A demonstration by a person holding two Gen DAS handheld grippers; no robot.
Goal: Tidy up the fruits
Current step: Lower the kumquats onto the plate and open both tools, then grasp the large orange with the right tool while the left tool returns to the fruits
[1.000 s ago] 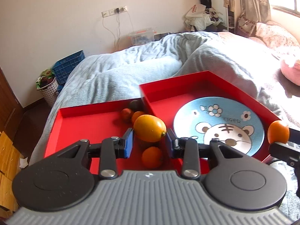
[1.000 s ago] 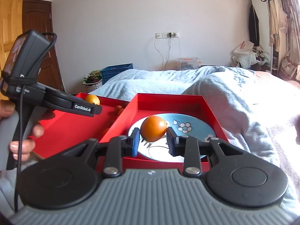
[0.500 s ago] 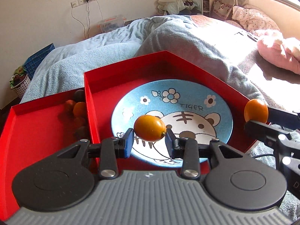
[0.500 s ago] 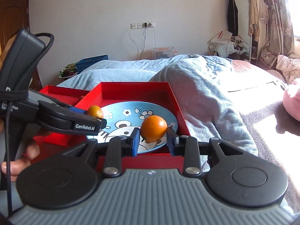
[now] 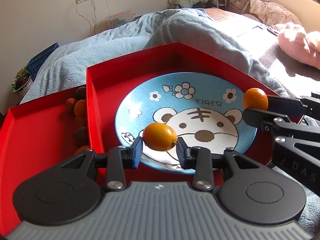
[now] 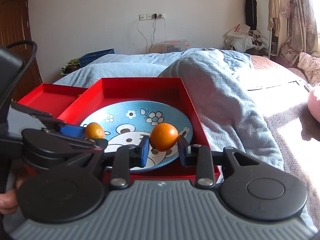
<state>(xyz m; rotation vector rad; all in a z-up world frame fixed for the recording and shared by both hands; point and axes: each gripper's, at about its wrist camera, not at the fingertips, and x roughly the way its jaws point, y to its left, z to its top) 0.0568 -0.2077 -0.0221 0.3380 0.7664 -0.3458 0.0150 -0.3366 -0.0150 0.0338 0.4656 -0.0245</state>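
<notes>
My left gripper (image 5: 159, 149) is shut on an oval orange kumquat (image 5: 160, 137) and holds it above the near left part of the blue tiger plate (image 5: 180, 102). My right gripper (image 6: 163, 149) is shut on a round orange fruit (image 6: 164, 137) above the plate's (image 6: 136, 110) near right rim. The right gripper with its fruit (image 5: 255, 99) shows at the right of the left wrist view. The left gripper's kumquat (image 6: 94, 130) shows at the left of the right wrist view. The plate lies bare in the right red tray (image 5: 200, 56).
The left red tray (image 5: 30, 124) holds several small orange and dark fruits (image 5: 80, 108) along its right wall. Both trays rest on a bed with a grey-blue blanket (image 6: 220, 100). A pink cushion (image 5: 300, 44) lies far right. A blue crate (image 6: 96, 55) stands by the wall.
Both grippers carried their fruits rightward from the left tray side to over the tiger plate. The plate now looms larger in both views. Both stay shut on their fruits.
</notes>
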